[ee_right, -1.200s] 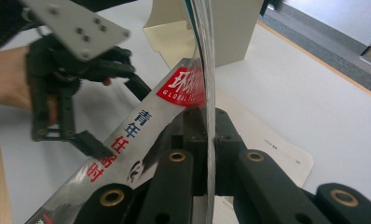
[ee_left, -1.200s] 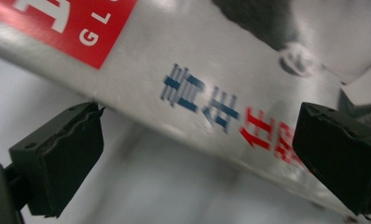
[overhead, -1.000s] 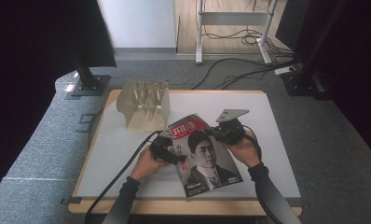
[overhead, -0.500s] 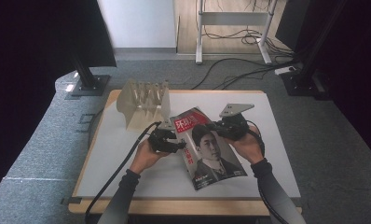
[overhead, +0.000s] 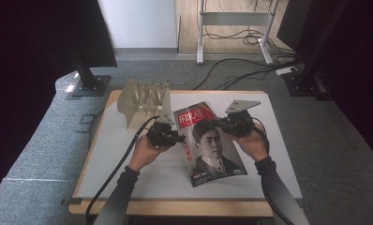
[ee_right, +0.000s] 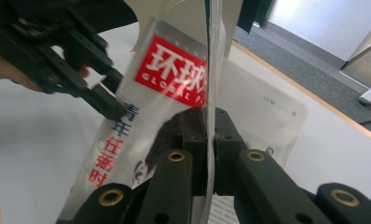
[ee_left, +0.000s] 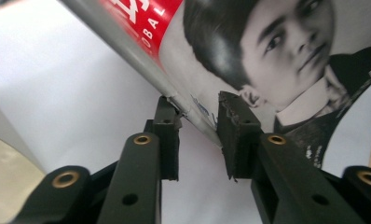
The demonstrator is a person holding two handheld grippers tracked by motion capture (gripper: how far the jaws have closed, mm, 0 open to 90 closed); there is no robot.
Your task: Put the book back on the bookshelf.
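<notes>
Now my left gripper (overhead: 175,138) has just been closing on the magazine's (overhead: 208,140) spine edge, which sits between its jaws, one pad touching, the other a hair off. My right gripper (overhead: 227,125) pinches the opposite edge tight. Compared with a second ago, the magazine is lifted off the table (overhead: 128,154), so I judge it ready to carry toward the rack (overhead: 142,96).

The high view is evenly lit from above, the white worktop (overhead: 128,168) bright while the room's left and right edges fall into near black. Shadows under the hands are soft and short. The glossy magazine (overhead: 210,140) carries a pale sheen in the right gripper view, where its near edge and the other tool (ee_right: 110,95) are blurred. In the left gripper view the jaws look sharp; the white ground behind is washed out.
</notes>
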